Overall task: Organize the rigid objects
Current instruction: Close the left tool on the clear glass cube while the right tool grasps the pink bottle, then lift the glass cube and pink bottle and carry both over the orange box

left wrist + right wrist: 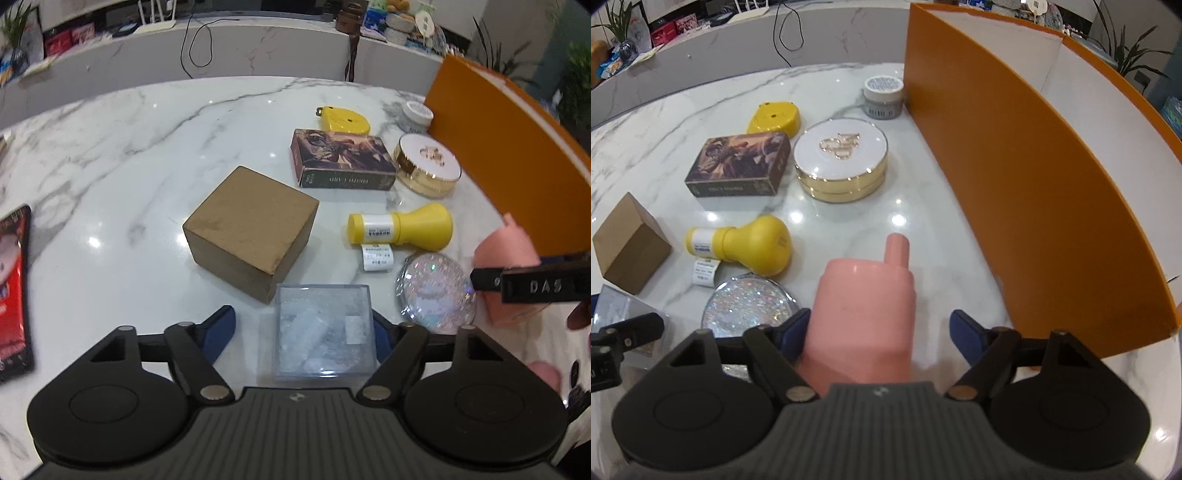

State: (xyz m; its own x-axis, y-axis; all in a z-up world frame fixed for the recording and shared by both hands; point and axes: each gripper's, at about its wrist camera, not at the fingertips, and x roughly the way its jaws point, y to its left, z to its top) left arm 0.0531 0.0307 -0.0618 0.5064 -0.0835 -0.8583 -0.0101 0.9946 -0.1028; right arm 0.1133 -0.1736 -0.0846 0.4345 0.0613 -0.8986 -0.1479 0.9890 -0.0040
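Pink bottle (pixel 862 317) lies low centre between the right gripper (pixel 879 332) jaws, one pad touching, the other clear: not yet gripped. Left gripper (pixel 303 328) likewise straddles a clear box (pixel 321 328). Next, I judge: close, lift toward the orange bin (pixel 1015 177).

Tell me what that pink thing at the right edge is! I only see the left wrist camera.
Observer: It is a pink bottle with a narrow spout at its far end, sitting between the fingers of the right gripper.
Operator: Is the gripper squeezing it?
Observer: Not yet. One finger seems to touch it, but the other stands apart with a clear gap.
Operator: And the big orange wall?
Observer: It is the side of an orange box, open at the top and white inside.
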